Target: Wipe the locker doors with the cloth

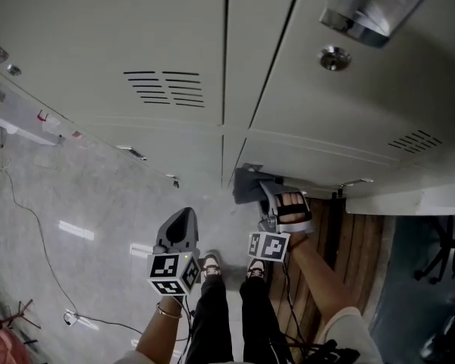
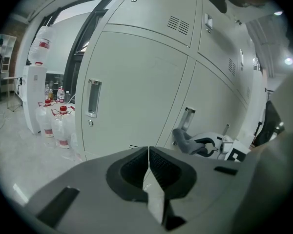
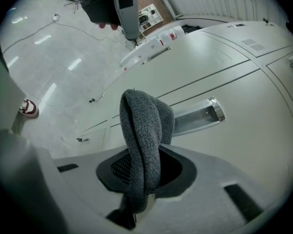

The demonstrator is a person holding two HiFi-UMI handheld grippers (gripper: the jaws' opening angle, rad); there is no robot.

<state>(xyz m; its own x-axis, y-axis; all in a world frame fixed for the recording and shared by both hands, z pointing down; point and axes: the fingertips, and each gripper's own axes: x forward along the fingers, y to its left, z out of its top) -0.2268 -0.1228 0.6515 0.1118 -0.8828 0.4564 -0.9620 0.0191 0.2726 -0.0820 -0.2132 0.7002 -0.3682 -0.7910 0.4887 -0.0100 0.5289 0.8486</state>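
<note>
Cloth of grey fleecy fabric (image 3: 142, 140) is clamped between the jaws of my right gripper (image 3: 145, 156). It stands folded up out of the pads, and just beyond its top are a pale grey metal locker door (image 3: 234, 72) and that door's recessed metal handle (image 3: 200, 113), though I cannot tell whether cloth and door touch. My left gripper (image 2: 148, 152) hangs to the left of the right one and further from the lockers, with its jaws pressed together on nothing.

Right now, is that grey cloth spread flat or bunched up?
Bunched: the cloth is folded into a thick loop, clamped in the right gripper.
</note>
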